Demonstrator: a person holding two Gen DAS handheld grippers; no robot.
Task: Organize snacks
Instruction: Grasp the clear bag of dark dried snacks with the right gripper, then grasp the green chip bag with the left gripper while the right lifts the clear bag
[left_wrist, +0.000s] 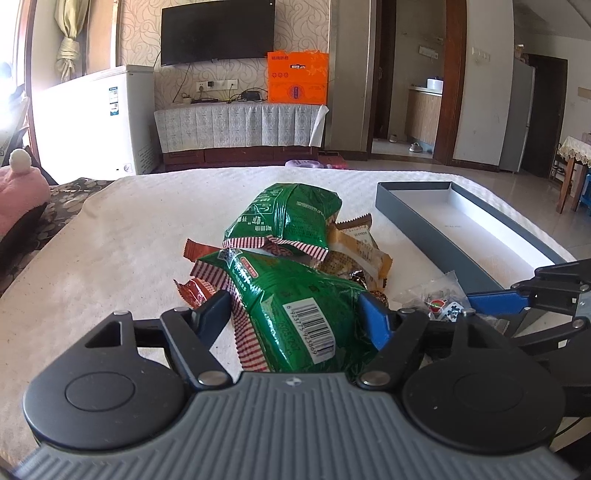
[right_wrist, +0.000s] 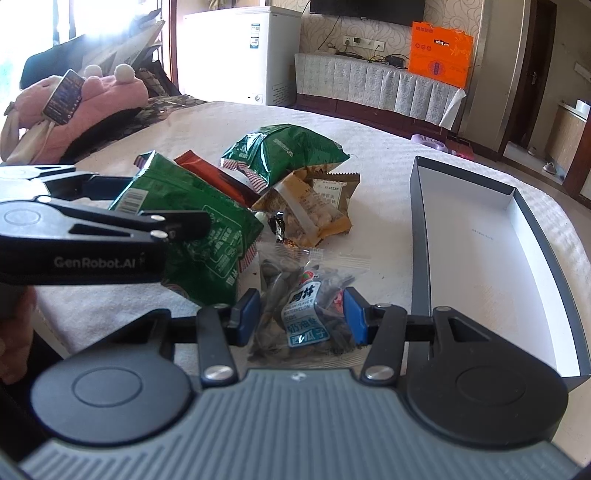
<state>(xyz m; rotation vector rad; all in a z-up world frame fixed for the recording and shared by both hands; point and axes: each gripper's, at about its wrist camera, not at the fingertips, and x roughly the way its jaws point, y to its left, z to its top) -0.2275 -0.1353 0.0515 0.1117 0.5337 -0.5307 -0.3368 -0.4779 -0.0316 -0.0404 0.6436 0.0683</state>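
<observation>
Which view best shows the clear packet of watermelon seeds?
The right wrist view: the clear plastic watermelon-seed packet sits central between the right gripper fingers, label readable. The left wrist view catches only its edge, at right.

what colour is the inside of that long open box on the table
White inside, with dark grey-blue walls; the box shows best in the right wrist view.

snack pile (left_wrist: 295, 258) left of box (left_wrist: 461, 229)

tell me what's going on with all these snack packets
A person is sorting snacks with two handheld grippers. The left gripper straddles a shiny green foil bag; the right gripper pinches a clear packet of watermelon seeds. The long grey cardboard box beside the pile holds nothing yet.
</observation>
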